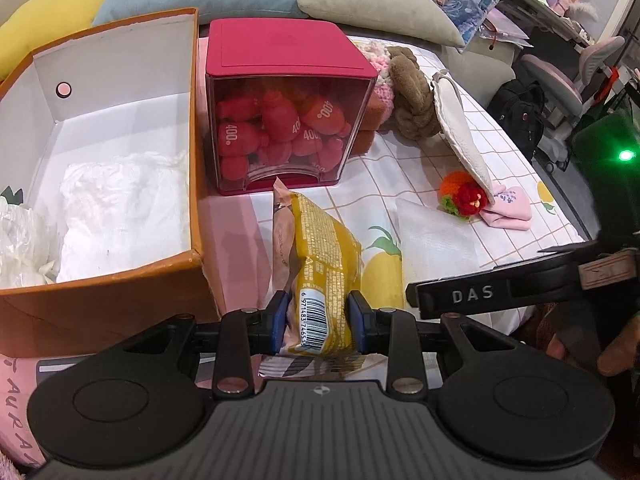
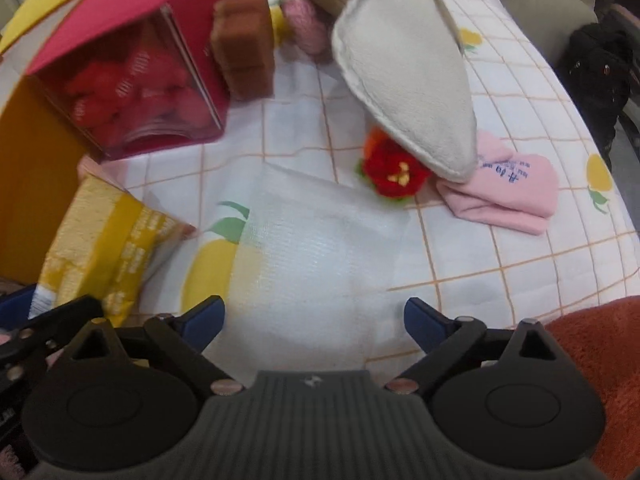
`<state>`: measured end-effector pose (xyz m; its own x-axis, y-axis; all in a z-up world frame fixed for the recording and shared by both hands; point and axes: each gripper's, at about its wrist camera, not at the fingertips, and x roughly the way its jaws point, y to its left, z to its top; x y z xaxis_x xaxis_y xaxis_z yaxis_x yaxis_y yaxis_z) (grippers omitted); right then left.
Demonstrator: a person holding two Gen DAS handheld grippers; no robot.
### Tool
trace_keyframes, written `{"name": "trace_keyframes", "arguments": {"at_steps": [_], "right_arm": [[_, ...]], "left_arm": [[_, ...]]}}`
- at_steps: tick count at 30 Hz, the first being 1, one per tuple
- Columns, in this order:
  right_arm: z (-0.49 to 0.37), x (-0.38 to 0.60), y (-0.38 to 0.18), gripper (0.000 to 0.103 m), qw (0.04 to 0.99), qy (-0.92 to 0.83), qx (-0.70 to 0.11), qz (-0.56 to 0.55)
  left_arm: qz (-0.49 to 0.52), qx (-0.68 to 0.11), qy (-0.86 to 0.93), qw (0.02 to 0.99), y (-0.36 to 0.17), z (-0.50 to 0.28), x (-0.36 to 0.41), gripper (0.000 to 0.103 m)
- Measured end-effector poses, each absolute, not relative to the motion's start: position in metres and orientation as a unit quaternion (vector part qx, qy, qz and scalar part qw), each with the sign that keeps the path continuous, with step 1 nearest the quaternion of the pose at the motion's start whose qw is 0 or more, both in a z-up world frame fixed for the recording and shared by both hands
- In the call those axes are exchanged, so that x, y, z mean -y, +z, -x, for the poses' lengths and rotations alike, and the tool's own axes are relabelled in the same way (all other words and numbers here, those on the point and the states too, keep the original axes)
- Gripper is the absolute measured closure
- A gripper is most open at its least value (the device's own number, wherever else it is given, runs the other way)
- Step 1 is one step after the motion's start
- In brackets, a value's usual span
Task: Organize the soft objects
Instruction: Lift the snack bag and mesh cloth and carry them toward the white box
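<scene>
L gripper: fingers clenched on the yellow snack packet, pads pinching its near end by the barcode, one each side. The packet sticks out fwd from the fingers, tilted, far end pointing toward the red box. In the right wrist view the packet sits low left, blurred.

R gripper: fingers released, spread wide, nothing gripped. A white gauze cloth lies flat on the checked sheet directly ahead, its near edge reaching in between the fingertips; can't tell if the tips touch it. Same cloth in the left wrist view, just right of the packet.

Around:
- Orange cardboard box left of the packet, open top, white crumpled stuff inside. Box wall is just beside the packet.
- Red box w/ clear front, full of red soft bits marked 400, stands behind the packet, touching the orange box side.
- Brown sponge block right of the red box.
- Pink knit piece and brown plush knot farther back.
- Cream felt leaf shape leans across, its tip over a red-orange crochet flower and a folded pink cloth.
- Cushions at the back edge; rust-coloured fabric at low right.

Nothing lies between R fingers and the gauze cloth.
</scene>
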<state>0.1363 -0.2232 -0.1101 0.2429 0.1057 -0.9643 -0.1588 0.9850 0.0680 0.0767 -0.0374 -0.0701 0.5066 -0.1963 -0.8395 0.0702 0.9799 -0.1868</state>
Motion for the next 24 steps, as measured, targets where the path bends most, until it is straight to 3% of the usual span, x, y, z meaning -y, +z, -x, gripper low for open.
{"name": "trace_keyframes", "arguments": {"at_steps": [3,5,8,11,13,15,24], "right_arm": [[-0.138,0.222,-0.117,0.007,0.779,0.084,-0.621,0.022],[-0.136,0.221,-0.116,0.013,0.781,0.085,-0.618,0.03],[-0.132,0.215,-0.113,0.031,0.788,0.092,-0.607,0.048],[-0.124,0.209,-0.108,0.061,0.795,0.1,-0.594,0.067],[-0.122,0.207,-0.106,0.089,0.797,0.107,-0.59,0.068],[-0.122,0.21,-0.106,0.099,0.797,0.108,-0.591,0.06],[-0.108,0.218,-0.079,0.102,0.817,0.137,-0.56,0.024]], "left_arm": [[0.064,-0.491,-0.077,0.865,-0.07,-0.077,0.037,0.067],[0.064,-0.491,-0.077,0.865,-0.07,-0.077,0.037,0.067],[0.065,-0.492,-0.077,0.865,-0.071,-0.078,0.037,0.067],[0.064,-0.492,-0.078,0.865,-0.071,-0.078,0.037,0.067],[0.064,-0.492,-0.078,0.865,-0.071,-0.077,0.037,0.067],[0.064,-0.492,-0.078,0.865,-0.072,-0.077,0.037,0.067],[0.096,-0.466,-0.102,0.874,-0.059,-0.067,0.033,0.068]]}}
